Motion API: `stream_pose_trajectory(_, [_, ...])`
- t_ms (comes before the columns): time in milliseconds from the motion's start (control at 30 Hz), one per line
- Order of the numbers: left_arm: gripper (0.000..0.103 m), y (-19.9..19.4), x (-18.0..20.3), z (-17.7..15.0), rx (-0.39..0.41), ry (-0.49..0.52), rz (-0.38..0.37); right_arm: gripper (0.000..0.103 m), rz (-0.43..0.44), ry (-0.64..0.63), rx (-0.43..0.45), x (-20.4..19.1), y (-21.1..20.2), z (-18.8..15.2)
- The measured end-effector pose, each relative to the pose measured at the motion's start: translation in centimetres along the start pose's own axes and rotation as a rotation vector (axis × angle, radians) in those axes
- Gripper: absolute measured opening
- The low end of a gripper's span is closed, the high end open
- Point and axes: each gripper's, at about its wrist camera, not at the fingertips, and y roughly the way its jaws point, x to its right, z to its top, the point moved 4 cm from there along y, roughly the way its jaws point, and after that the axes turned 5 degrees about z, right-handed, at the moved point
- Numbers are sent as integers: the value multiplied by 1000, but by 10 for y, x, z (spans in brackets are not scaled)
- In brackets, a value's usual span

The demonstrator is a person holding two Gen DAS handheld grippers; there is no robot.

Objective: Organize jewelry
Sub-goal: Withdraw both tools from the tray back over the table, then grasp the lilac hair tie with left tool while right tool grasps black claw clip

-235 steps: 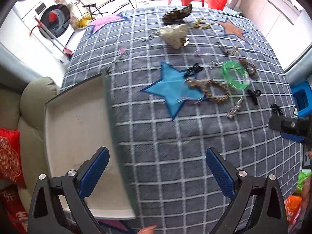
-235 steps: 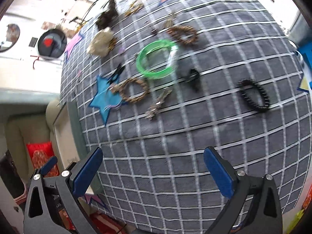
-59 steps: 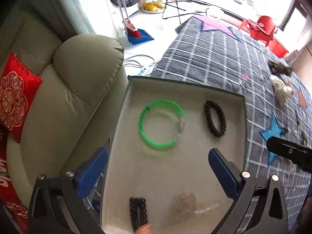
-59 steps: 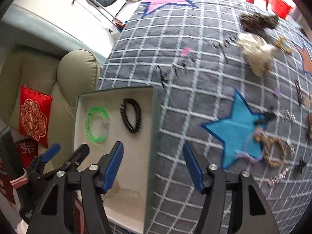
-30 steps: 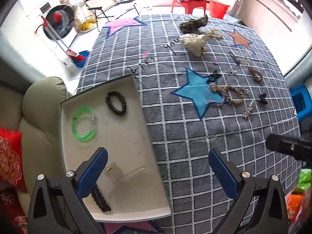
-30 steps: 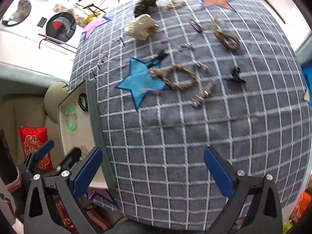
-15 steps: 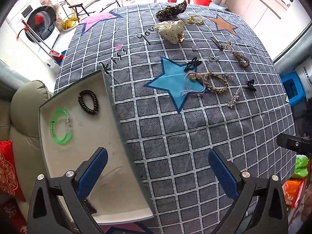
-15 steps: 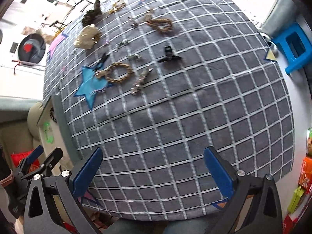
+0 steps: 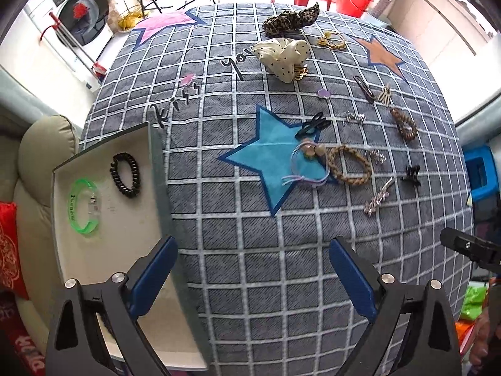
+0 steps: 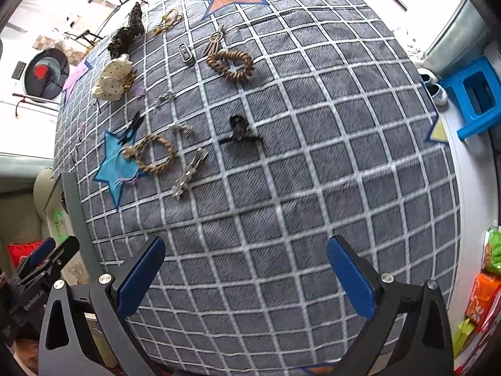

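Observation:
A shallow white tray lies at the table's left edge and holds a green bangle and a black coil band. Loose pieces lie on the grey checked cloth: a braided brown ring, a silver clip, a small black claw clip. My left gripper is open and empty above the cloth beside the tray. My right gripper is open and empty over bare cloth, with the black claw clip and silver clip ahead of it.
Further back lie a cream dotted scrunchie, a leopard scrunchie, a dark braided ring and several small clips. A beige sofa arm sits left of the tray. A blue stool stands right of the table.
Both grippers have swung from over the tray to over the cloth. The green bangle and black coil band, earlier on the cloth, now lie in the tray.

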Motion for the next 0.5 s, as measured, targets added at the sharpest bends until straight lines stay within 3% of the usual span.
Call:
stream_pose_trajectory(100, [99,8,8,7,-6,-22,-1,103,-14,-22,-10,6,4,12])
stream_pose_trajectory(133, [96,10,9,9,-9,-26,-3,103,-18,-30,-11,7,6,17])
stream_pose_trajectory(167, [86,14,12,12,-16,-29,-7,103,-20,-36,-12,7,7,20])
stream_pose_trajectory(267, [82,29,18,20,-50,-32,-13,102,-31,-59,-15,8,16,34])
stream_pose_trajectory(333, [77,37,21,27,-48,-34,-20,99,-33,-72,-16,6,21,42])
stream_pose_trajectory(500, [77,60,29,44,-55,-32,-26,86,-29,-96,-16,-1,37,61])
